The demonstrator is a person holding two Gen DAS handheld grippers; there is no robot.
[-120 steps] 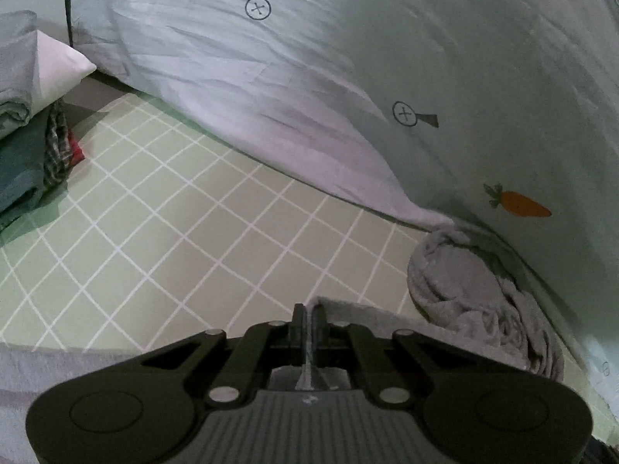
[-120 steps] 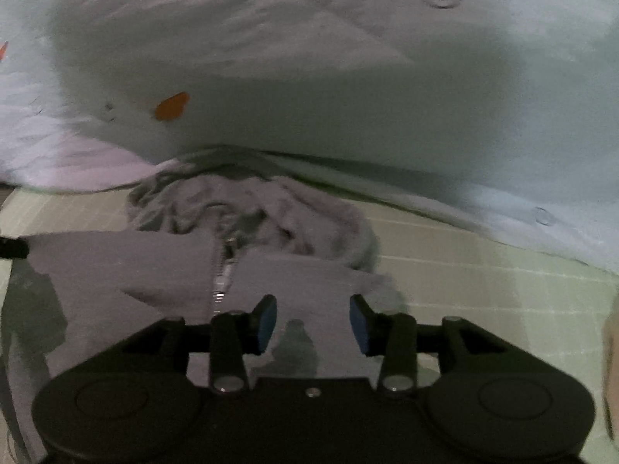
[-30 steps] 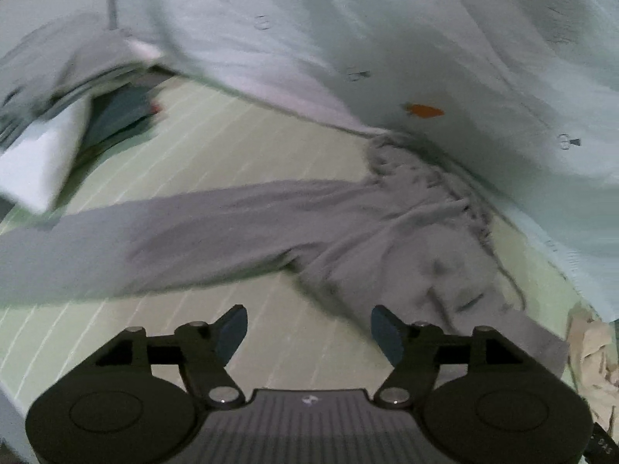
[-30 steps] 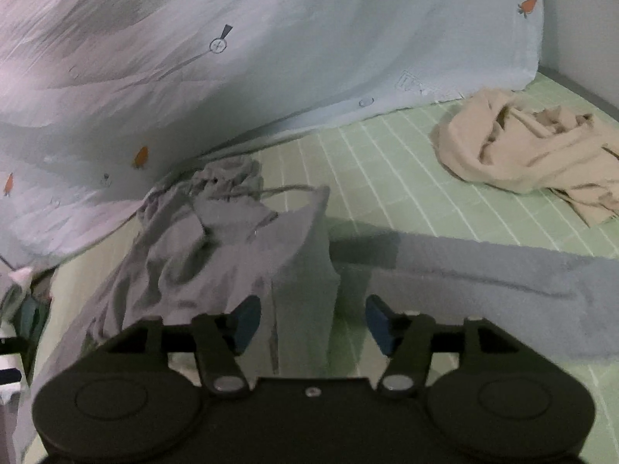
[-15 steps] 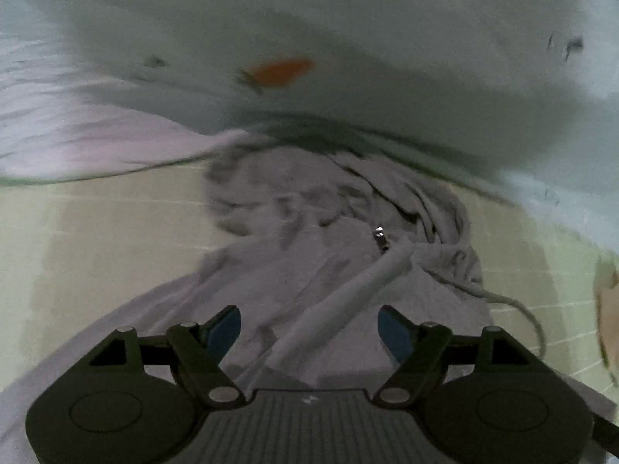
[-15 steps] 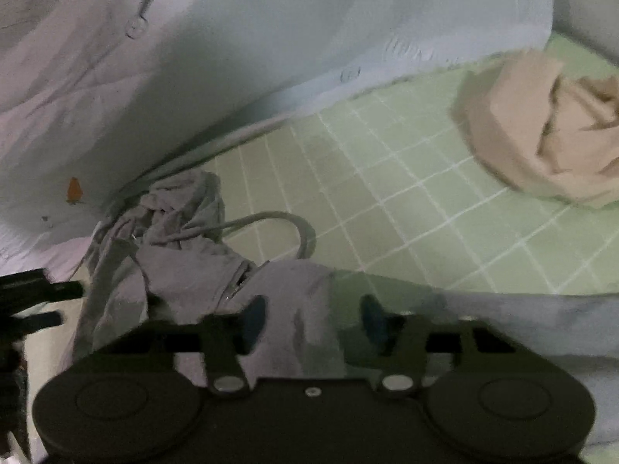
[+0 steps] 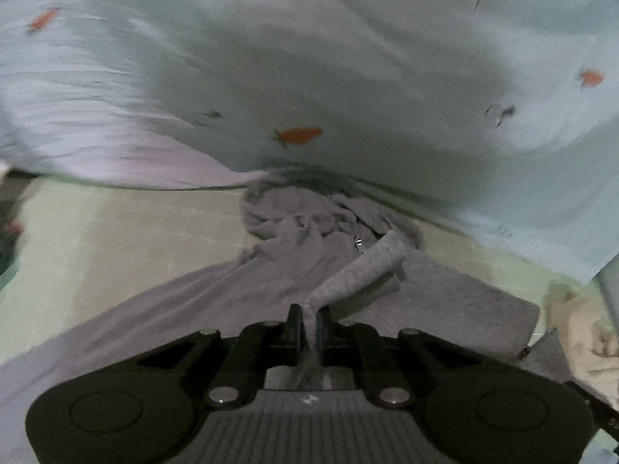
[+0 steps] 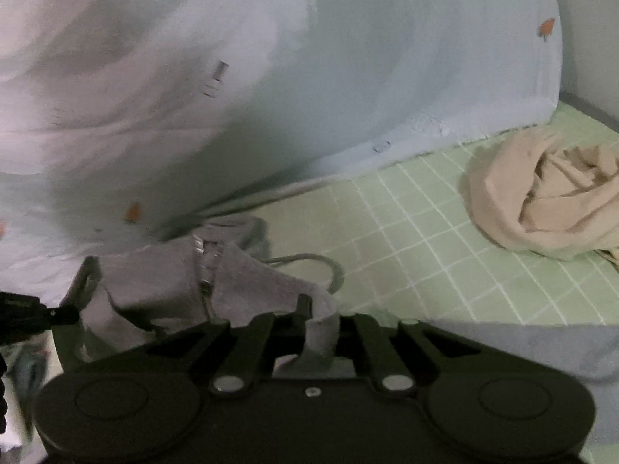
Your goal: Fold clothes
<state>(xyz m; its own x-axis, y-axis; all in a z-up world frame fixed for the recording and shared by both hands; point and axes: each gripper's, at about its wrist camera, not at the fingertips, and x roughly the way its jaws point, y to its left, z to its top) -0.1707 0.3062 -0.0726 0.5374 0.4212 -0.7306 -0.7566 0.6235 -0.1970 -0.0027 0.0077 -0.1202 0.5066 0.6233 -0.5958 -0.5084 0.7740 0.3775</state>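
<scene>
A grey zip-up hoodie (image 7: 294, 255) lies spread on the green checked sheet (image 7: 116, 239), its hood bunched against the quilt. My left gripper (image 7: 308, 319) is shut on a raised fold of its grey fabric near the zipper. In the right wrist view the same hoodie (image 8: 162, 286) is lifted at the front, and my right gripper (image 8: 315, 317) is shut on its edge beside the zipper (image 8: 203, 270). A drawstring (image 8: 309, 263) loops out onto the sheet. The left gripper's tip shows at the left edge (image 8: 58, 315).
A pale blue quilt (image 7: 348, 77) with carrot prints rises behind the hoodie. A crumpled beige garment (image 8: 541, 201) lies at the right on the sheet (image 8: 425, 232). Dark folded clothes sit at the far left edge (image 7: 7, 232). A grey sleeve (image 8: 541, 344) stretches right.
Both grippers were open half a second ago; both have closed on hoodie fabric near the zipper and raised it slightly. Both views have moved closer to the hoodie.
</scene>
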